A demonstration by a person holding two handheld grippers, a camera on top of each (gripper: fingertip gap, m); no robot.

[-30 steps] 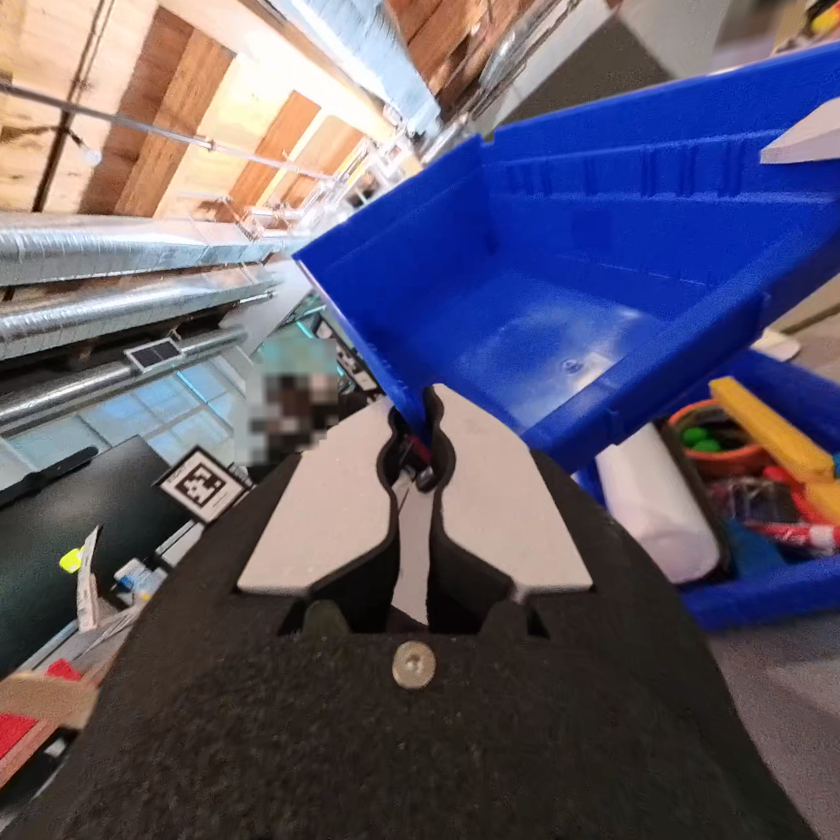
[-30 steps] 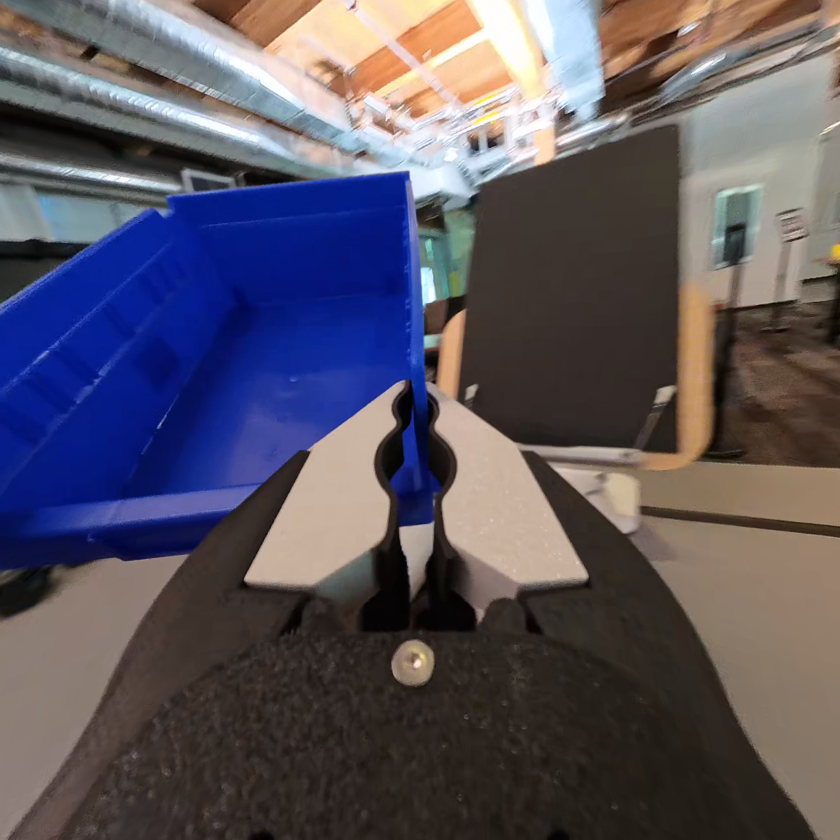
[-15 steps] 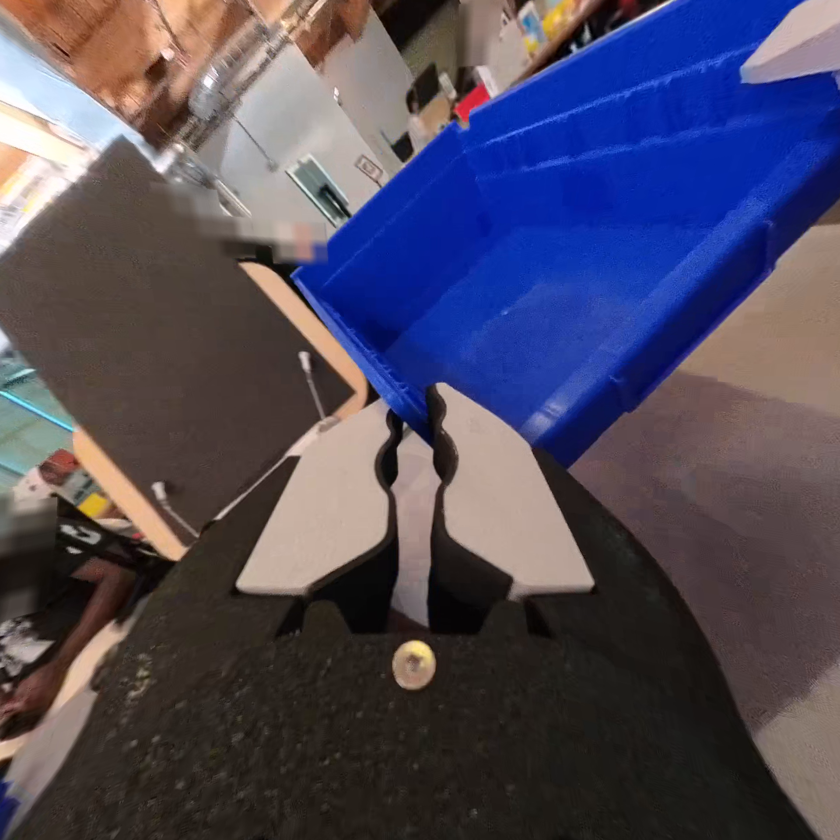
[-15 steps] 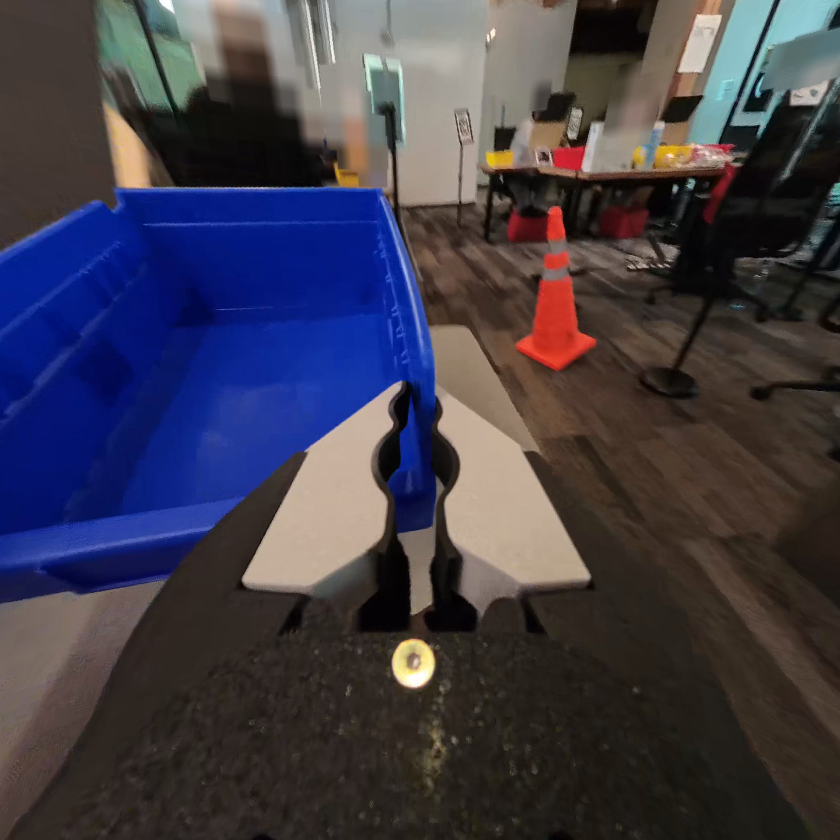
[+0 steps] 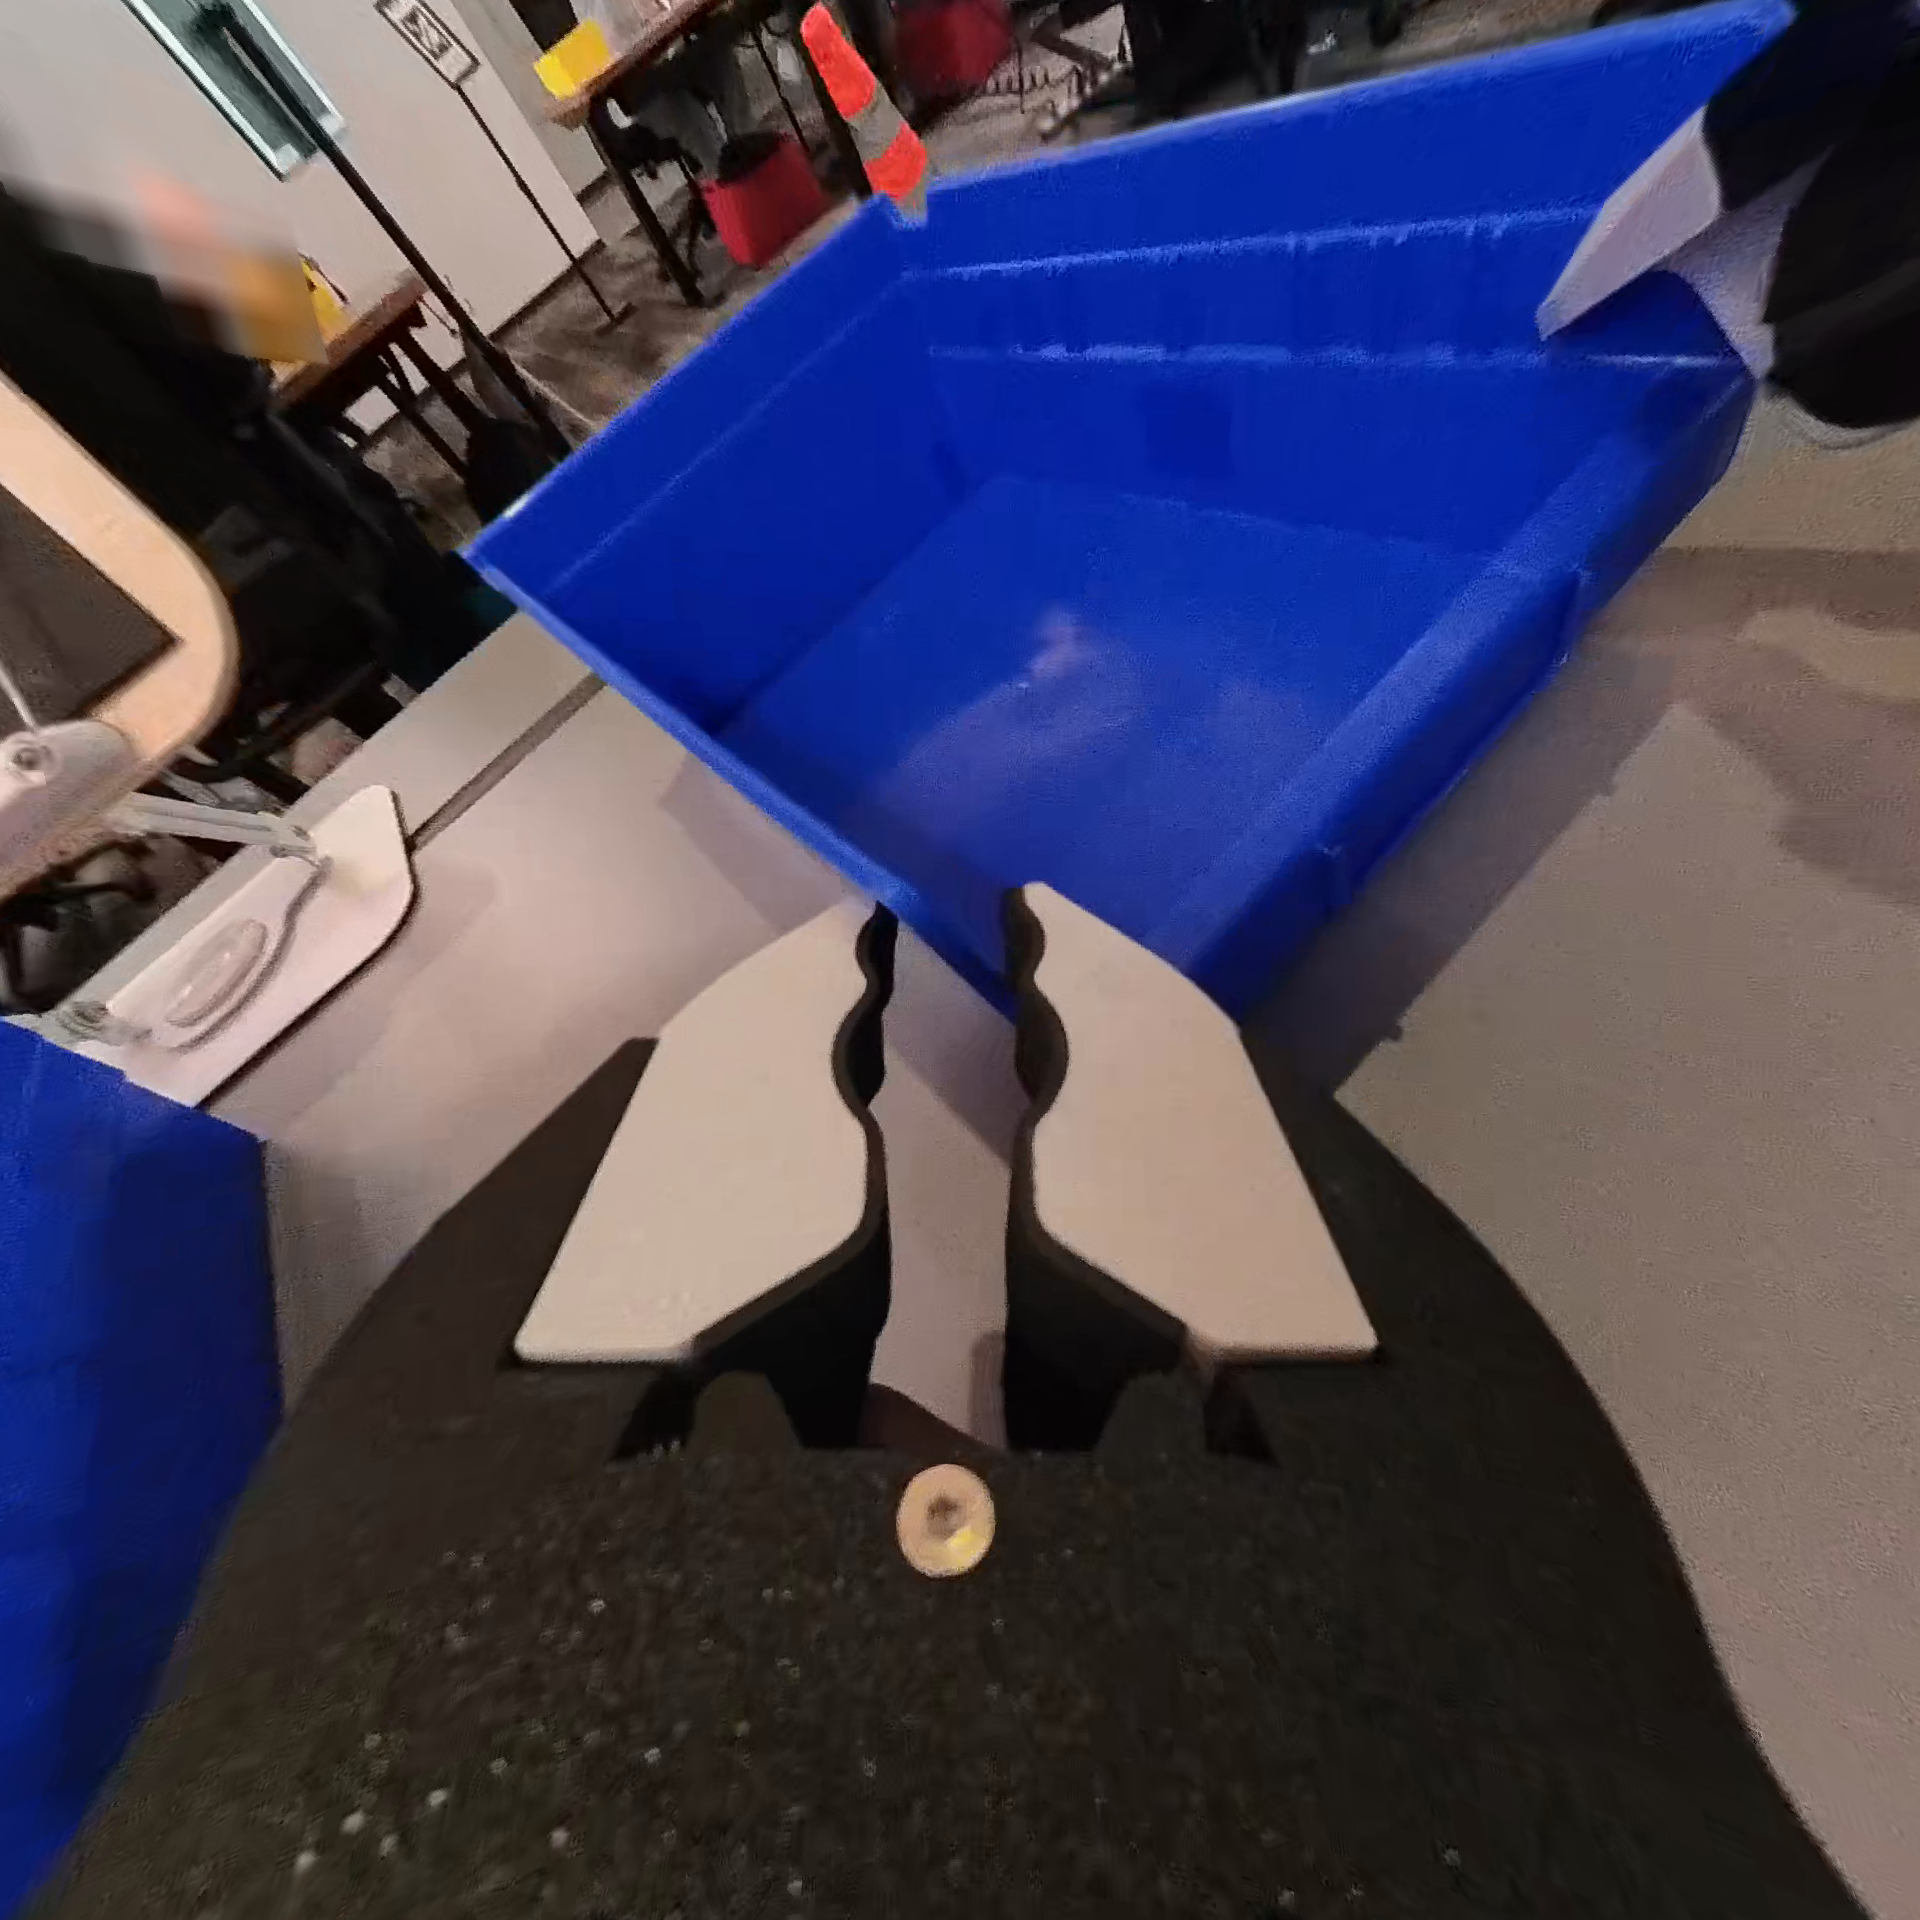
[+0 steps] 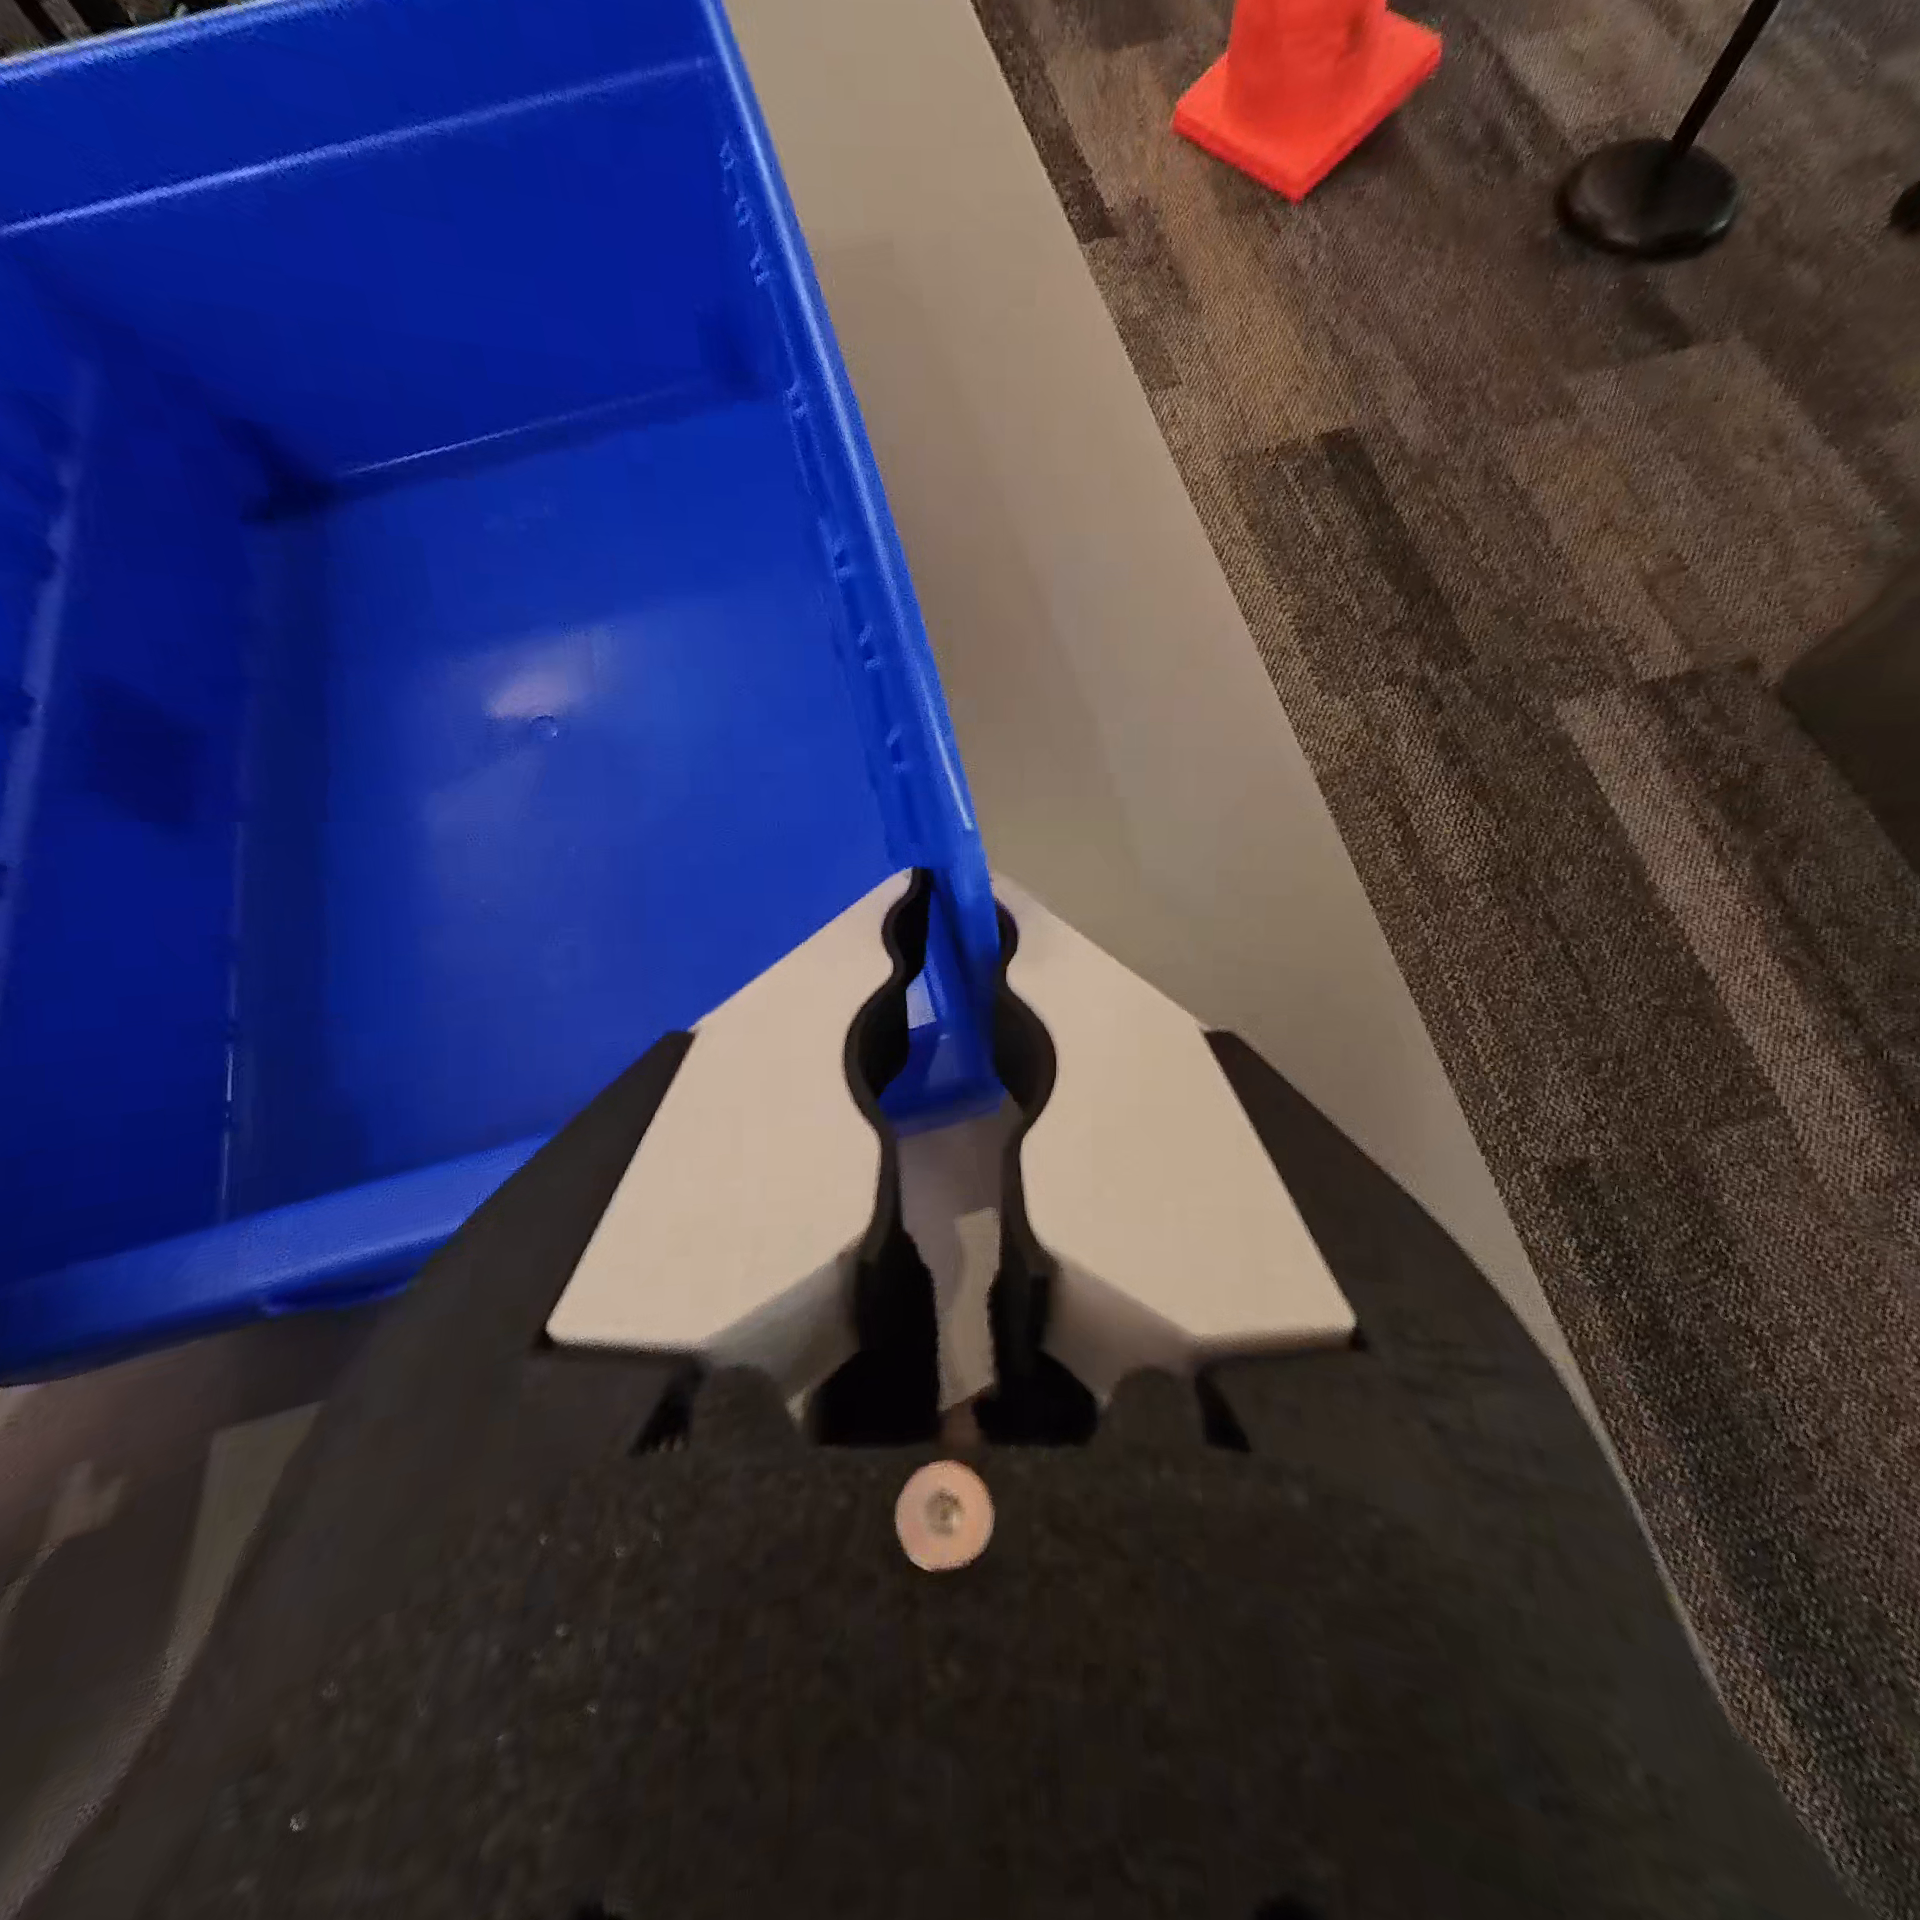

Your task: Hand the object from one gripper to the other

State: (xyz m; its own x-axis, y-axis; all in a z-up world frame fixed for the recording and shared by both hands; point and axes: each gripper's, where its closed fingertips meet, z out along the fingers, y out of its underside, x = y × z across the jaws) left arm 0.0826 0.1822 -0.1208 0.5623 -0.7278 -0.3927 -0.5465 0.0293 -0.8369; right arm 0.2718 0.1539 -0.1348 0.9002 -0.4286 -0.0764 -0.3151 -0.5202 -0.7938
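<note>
Bin: the blue bin (image 5: 1091, 665) is an empty, open-topped plastic tub, tilted above the grey desk (image 5: 1558, 1143); whether its low side touches the desk I cannot tell.
Right gripper: the right gripper (image 6: 961, 914) pinches the bin's side wall at a corner, jaws narrow around the rim.
Left gripper: the left gripper (image 5: 945, 914) sits at the bin's near corner with a clear gap between its jaws; it looks let go.
Handling: likely light and stiff, smooth plastic, so it may swing or slip from one corner.
Best hold: the thick rim, deep between the jaws.
Beyond the bin: an orange cone (image 6: 1309, 83) on the floor.
</note>
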